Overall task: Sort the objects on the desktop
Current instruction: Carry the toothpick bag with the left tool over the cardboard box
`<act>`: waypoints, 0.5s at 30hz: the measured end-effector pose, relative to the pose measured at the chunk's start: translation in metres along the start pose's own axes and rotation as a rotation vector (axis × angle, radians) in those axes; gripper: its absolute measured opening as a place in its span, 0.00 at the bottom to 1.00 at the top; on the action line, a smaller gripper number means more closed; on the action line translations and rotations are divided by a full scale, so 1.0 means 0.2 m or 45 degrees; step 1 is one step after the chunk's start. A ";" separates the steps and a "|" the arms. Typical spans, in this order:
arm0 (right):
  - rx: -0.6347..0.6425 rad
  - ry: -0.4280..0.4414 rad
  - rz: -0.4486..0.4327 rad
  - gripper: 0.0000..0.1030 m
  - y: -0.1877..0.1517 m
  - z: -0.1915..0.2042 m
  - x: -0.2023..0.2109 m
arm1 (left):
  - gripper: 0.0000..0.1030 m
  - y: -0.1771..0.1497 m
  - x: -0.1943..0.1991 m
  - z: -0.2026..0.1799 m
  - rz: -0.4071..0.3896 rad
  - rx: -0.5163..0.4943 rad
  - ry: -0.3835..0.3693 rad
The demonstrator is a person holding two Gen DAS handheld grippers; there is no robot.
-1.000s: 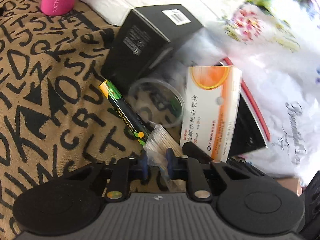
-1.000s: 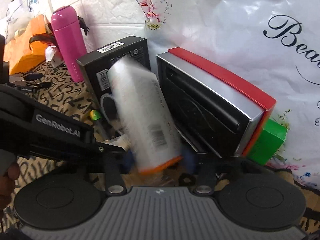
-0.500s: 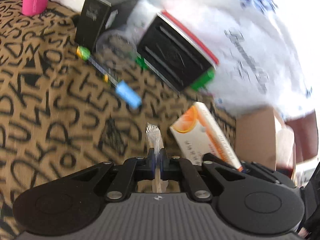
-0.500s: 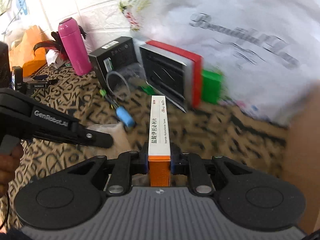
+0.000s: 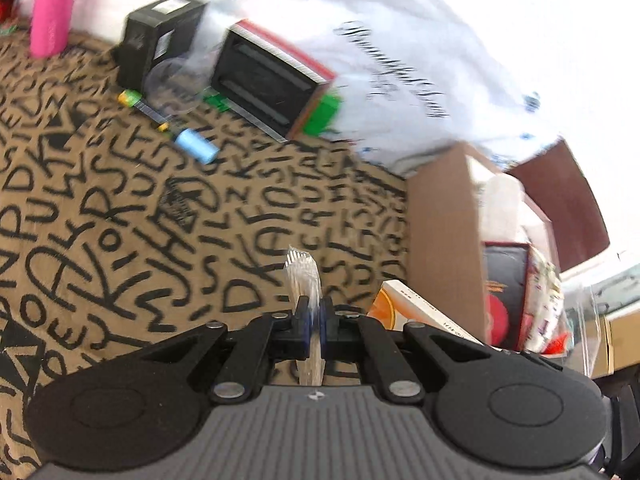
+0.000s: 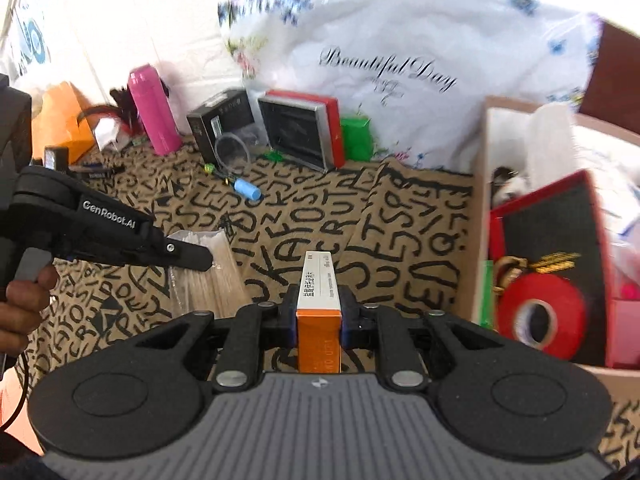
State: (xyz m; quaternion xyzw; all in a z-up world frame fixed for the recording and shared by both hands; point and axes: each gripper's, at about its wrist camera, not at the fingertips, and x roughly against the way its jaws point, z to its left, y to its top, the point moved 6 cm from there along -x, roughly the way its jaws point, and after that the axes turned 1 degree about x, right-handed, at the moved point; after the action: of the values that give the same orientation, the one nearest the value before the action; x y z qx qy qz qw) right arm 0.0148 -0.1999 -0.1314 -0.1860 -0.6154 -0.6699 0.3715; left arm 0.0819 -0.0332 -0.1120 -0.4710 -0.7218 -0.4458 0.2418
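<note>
My left gripper (image 5: 314,312) is shut on a clear plastic packet of thin wooden sticks (image 5: 304,280), held above the lettered cloth; the packet also shows in the right wrist view (image 6: 208,276). My right gripper (image 6: 319,312) is shut on a white and orange medicine box (image 6: 319,300), which shows at the lower right of the left wrist view (image 5: 416,312). An open cardboard box (image 6: 480,216) stands to the right of both grippers; it holds a red tape roll (image 6: 536,316) and other items.
A pen with a blue cap (image 6: 240,184), a clear round lid (image 6: 232,152), a black carton (image 6: 220,124), a red-edged black case (image 6: 300,132), a green box (image 6: 356,136) and a pink bottle (image 6: 154,112) lie at the back. A white floral bag (image 6: 400,80) stands behind.
Both grippers have drawn back and swung right, away from the back clutter, each carrying its object. The cardboard box has come into view at the right.
</note>
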 end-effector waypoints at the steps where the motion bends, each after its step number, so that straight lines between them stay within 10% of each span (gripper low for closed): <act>1: -0.010 -0.005 -0.021 0.16 0.00 -0.01 0.04 | 0.01 -0.01 0.01 -0.04 -0.007 -0.021 -0.010; 15: -0.166 -0.181 -0.350 0.16 0.03 -0.34 0.56 | 0.01 -0.02 0.06 -0.70 -0.067 -0.295 -0.240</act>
State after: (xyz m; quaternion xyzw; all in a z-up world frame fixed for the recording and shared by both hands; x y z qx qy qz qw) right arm -0.0405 -0.2954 -0.0595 -0.1707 -0.6150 -0.7381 0.2190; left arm 0.0641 -0.1510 -0.0361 -0.5163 -0.6971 -0.4862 0.1053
